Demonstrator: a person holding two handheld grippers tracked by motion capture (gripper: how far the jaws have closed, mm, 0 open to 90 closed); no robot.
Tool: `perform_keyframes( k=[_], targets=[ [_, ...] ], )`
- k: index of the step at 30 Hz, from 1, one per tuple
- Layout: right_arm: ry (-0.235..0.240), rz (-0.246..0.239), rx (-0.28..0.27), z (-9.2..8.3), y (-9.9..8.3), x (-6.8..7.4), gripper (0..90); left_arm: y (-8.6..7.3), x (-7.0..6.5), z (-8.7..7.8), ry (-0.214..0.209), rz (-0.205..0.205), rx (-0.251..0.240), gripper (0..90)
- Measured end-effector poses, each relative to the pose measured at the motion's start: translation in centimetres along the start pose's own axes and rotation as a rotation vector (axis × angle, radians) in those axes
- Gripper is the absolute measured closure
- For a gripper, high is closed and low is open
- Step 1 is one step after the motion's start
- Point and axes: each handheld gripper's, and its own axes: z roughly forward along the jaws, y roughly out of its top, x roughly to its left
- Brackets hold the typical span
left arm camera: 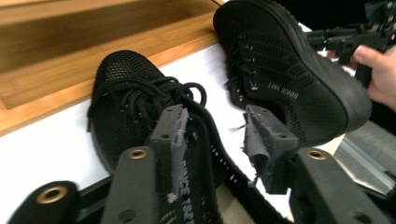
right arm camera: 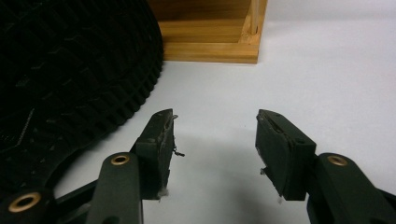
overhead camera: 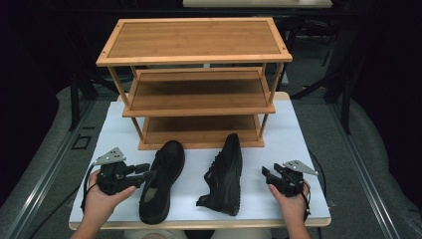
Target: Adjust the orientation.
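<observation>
Both shoes sit on the worktop at lower centre – left shoe (overhead camera: 161,181) upright, right shoe (overhead camera: 225,174) on its side – none yet on the rack (overhead camera: 194,55). Left tool (overhead camera: 142,174) and right tool (overhead camera: 266,175) both gape, holding nothing.

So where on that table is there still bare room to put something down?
The white table is bare right of the tipped right shoe, up to the right gripper, and left of the rack. All three rack shelves are bare. It is crowded around the left shoe, where the left gripper sits.
</observation>
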Motion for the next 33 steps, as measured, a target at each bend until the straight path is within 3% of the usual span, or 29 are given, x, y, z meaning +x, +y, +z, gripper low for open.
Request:
perform_keyframes(
  k=[9, 15, 22, 27, 30, 33],
  targets=[
    [0.004, 0.016, -0.008, 0.1, -0.1, -0.1, 46.1, 0.7, 0.3, 1.2, 0.045, -0.026, 0.01, 49.3],
    [0.002, 0.015, 0.012, 0.0, -0.1, -0.1, 46.0, 0.2, 0.7, 2.8, 0.057, -0.044, 0.068, 49.7],
    [0.004, 0.019, 0.006, 0.1, -0.1, -0.2, 45.6, 0.4, 0.8, 3.4, 0.043, -0.054, 0.118, 59.3],
    [0.003, 0.019, 0.008, 0.1, -0.2, -0.1, 45.2, 0.6, 0.9, 3.6, 0.021, -0.052, 0.172, 79.9],
    [0.002, 0.022, 0.005, 0.1, -0.2, -0.2, 45.2, 1.0, 0.7, 3.7, 0.034, -0.028, 0.192, 83.0],
    [0.002, 0.027, 0.006, 0.1, -0.1, -0.2, 45.2, 1.7, 0.5, 3.7, 0.06, 0.024, 0.214, 83.9]
  ],
)
